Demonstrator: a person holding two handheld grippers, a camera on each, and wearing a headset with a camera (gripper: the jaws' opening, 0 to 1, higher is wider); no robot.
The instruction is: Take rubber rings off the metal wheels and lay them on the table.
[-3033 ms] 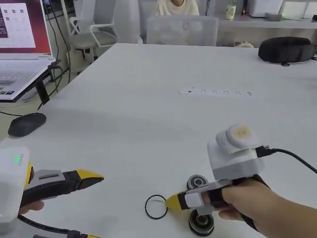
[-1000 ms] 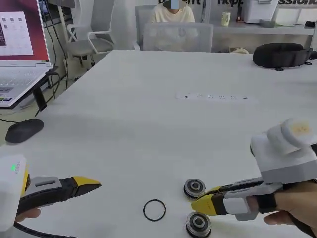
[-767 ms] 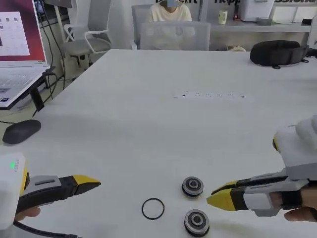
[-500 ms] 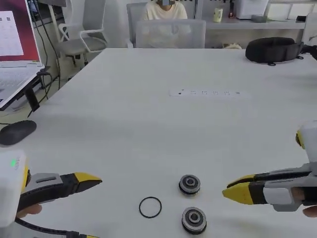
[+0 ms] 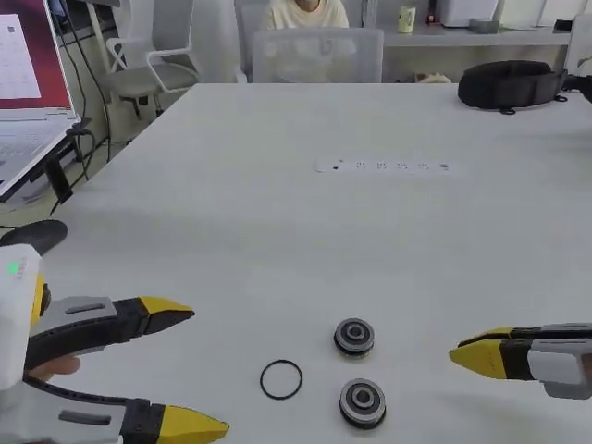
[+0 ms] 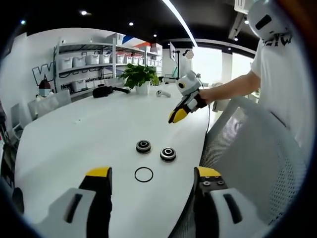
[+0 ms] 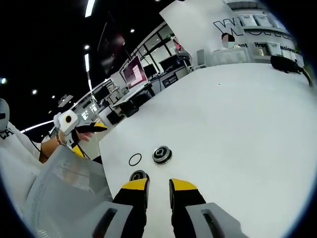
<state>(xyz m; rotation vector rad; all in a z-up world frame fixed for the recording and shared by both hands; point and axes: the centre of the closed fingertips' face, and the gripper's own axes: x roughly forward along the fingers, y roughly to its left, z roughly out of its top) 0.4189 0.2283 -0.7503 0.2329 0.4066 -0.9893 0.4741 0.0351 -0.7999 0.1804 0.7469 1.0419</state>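
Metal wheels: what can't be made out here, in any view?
- Far metal wheel and near metal wheel: too small in all three views to tell whether either carries a rubber ring. One loose rubber ring lies on the table.
- Near metal wheel, right gripper view: partly hidden behind that gripper's own jaw.
- Right gripper, head view: body cut off by the right edge.

A: Setting?
B: Office, open-plan. Big white table (image 5: pixel 277 203), mesh chair (image 5: pixel 319 54) at 12 o'clock, laptop (image 5: pixel 28 55) at 10, mouse (image 5: pixel 42 231) at 9.
A: More?
B: Power strip (image 5: pixel 384 166) on the table at 1. Left gripper view has shelves (image 6: pixel 81 62) of white bins, potted plant (image 6: pixel 138 77), ceiling spotlights (image 6: pixel 83 12).
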